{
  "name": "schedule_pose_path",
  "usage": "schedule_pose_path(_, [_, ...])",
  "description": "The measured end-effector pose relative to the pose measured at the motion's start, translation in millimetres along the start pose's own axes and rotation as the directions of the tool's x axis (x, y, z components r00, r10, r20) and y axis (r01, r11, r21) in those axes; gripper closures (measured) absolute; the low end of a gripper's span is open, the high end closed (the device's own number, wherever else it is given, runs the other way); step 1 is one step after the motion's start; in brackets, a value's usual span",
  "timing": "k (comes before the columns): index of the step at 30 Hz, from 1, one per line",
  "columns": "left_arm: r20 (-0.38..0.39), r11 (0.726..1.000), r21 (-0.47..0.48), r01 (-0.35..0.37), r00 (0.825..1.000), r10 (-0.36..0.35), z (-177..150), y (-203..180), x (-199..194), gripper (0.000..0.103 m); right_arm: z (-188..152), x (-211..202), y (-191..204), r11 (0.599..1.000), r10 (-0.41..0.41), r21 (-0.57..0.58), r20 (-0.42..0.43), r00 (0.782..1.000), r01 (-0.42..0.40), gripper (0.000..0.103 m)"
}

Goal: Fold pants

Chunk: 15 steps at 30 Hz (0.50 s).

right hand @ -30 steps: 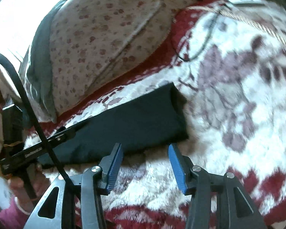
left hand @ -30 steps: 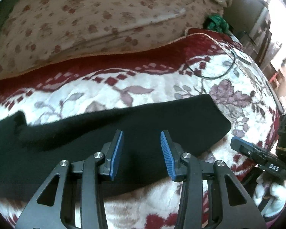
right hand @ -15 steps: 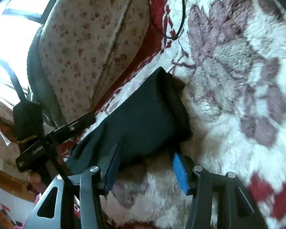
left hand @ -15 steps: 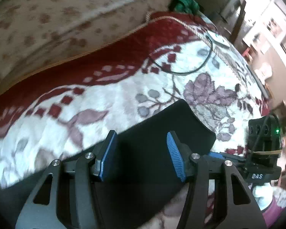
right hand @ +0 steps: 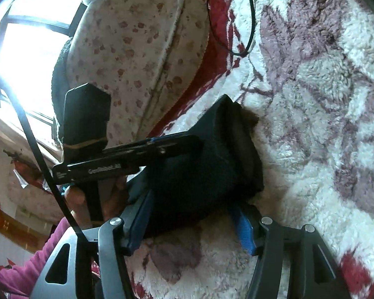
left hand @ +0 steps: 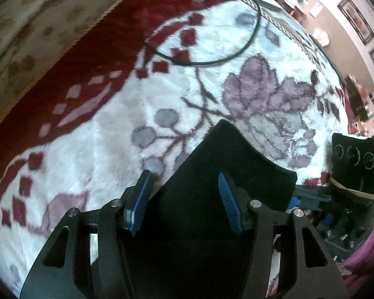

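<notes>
Black pants (left hand: 227, 164) lie folded lengthwise on a fluffy red, white and mauve blanket (left hand: 92, 134). My left gripper (left hand: 184, 201) is open, its blue pads straddling the far edge of the pants near their end. My right gripper (right hand: 194, 216) is open, its jaws around the near corner of the pants' end (right hand: 212, 159), with cloth between the pads. The left gripper (right hand: 162, 147) shows from the side in the right wrist view, resting on the pants. The right gripper body (left hand: 349, 174) shows at the right of the left wrist view.
A black cable (left hand: 212, 59) loops over the blanket beyond the pants. A floral cushion (right hand: 137, 49) lies along the blanket's far side. A window (right hand: 25, 44) is behind it. A room with framed pictures (left hand: 356, 20) lies past the bed edge.
Both grippers have moved in on the pants' end. The left one slid toward the end, along the far edge. The right one closed the gap and now has the corner between its open jaws.
</notes>
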State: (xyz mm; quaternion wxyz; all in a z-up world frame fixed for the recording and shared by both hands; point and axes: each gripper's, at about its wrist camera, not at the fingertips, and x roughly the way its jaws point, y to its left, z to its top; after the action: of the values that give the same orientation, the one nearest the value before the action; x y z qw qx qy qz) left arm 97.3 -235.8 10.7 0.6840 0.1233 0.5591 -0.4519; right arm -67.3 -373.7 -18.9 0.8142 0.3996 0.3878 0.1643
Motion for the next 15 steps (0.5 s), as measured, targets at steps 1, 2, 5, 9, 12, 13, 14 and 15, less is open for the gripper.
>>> schedule_pose_path(1, [-0.001,1.0,0.003,0.013,1.0,-0.013,2.3,-1.1,2.0,0.048,0.8,0.7,0.2,1.0,0.006,-0.005,0.001,1.0,-0.006,0.045])
schedule_pose_path(2, [-0.004,1.0,0.013,0.016,1.0,-0.016,4.4,-2.8,4.2,0.048,1.7,1.8,0.7,1.0,0.01,-0.013,0.0,1.0,-0.01,0.048])
schedule_pose_path(5, [0.003,0.996,0.084,0.006,1.0,-0.006,7.9,-11.8,9.3,0.064,5.4,9.0,-0.8,1.0,-0.005,-0.025,-0.001,1.0,0.005,0.068])
schedule_pose_path(9, [0.034,0.994,0.111,0.017,0.999,-0.021,11.3,-17.9,14.9,0.085,11.9,15.3,-7.8,1.0,-0.007,-0.008,0.01,1.0,0.007,0.088])
schedule_pose_path(12, [0.054,0.996,0.082,0.044,0.997,-0.049,11.5,-15.3,11.9,0.091,12.9,13.7,-4.9,1.0,0.008,-0.021,0.02,1.0,-0.007,0.091])
schedule_pose_path(13, [0.064,0.996,0.074,0.052,0.996,-0.057,10.4,-14.6,7.9,0.093,13.6,12.2,-2.8,1.0,0.015,-0.028,0.026,1.0,-0.015,0.092])
schedule_pose_path(14, [0.08,0.996,0.07,0.062,0.995,-0.068,9.2,-14.3,1.2,0.094,14.2,9.5,1.1,0.999,0.027,-0.04,0.036,0.999,-0.025,0.092])
schedule_pose_path(15, [0.1,0.995,0.07,0.069,0.992,-0.076,8.1,-15.8,-7.8,0.094,14.7,6.2,6.6,0.998,0.035,-0.055,0.047,0.998,-0.033,0.092])
